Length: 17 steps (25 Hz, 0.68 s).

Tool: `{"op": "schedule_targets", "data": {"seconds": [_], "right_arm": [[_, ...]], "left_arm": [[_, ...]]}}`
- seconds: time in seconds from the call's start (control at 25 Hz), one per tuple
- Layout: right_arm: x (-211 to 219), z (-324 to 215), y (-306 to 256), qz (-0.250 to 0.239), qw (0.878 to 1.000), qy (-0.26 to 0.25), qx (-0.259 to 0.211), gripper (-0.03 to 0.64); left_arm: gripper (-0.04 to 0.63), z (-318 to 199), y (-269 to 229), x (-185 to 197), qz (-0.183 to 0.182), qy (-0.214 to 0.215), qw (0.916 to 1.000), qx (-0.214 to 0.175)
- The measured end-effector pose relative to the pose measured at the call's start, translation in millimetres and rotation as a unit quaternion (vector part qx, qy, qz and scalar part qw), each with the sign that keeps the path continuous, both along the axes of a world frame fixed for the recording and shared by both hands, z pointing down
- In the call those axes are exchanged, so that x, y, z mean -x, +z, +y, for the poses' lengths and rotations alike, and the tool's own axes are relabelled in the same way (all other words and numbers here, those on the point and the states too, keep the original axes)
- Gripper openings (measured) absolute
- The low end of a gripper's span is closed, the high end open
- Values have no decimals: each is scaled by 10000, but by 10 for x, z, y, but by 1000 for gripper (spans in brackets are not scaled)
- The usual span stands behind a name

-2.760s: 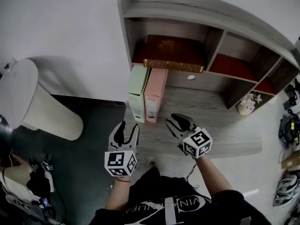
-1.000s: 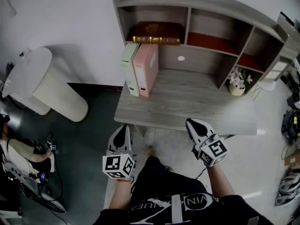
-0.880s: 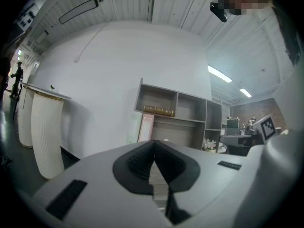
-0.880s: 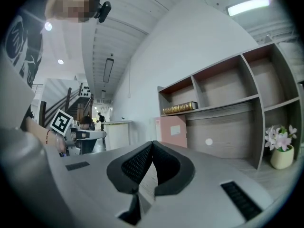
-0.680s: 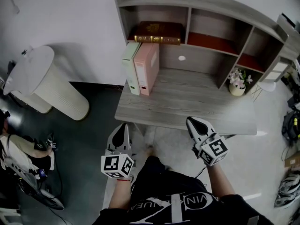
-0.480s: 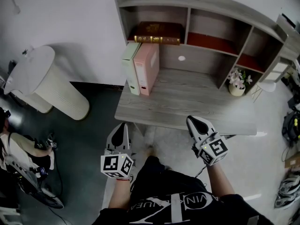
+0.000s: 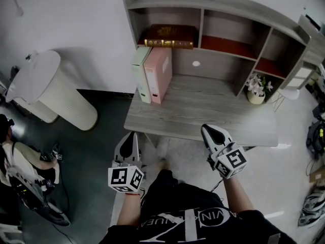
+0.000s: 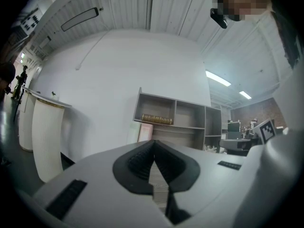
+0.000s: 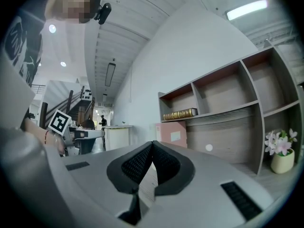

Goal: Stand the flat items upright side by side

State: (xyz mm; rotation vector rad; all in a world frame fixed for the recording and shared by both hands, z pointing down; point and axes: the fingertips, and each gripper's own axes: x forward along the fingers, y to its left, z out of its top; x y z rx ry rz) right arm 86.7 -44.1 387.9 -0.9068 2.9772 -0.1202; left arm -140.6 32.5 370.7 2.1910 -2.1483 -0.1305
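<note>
A pale green file box and a pink file box stand upright side by side at the desk's back left. Both also show far ahead in the left gripper view, the pink file box to the right of the green one. A brown book lies flat in the shelf compartment above them. My left gripper hangs shut and empty in front of the desk's front edge. My right gripper is shut and empty too, at the same edge further right.
The grey wooden desk carries a shelf unit with red-lined compartments. A small flower pot stands at the back right. A white cylindrical bin stands on the dark floor to the left.
Since the earliest frame both grippers have drawn back from above the desk top to in front of its edge. Over the last second almost nothing has shifted.
</note>
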Motion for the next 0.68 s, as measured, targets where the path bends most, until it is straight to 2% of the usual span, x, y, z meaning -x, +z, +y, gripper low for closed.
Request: {"op": "schedule_targets", "data": {"seconds": [0.68], "right_arm": [[-122, 3, 22, -55, 9999, -24, 81, 9]], "left_arm": [[3, -37, 26, -18, 143, -111, 9998, 45]]}}
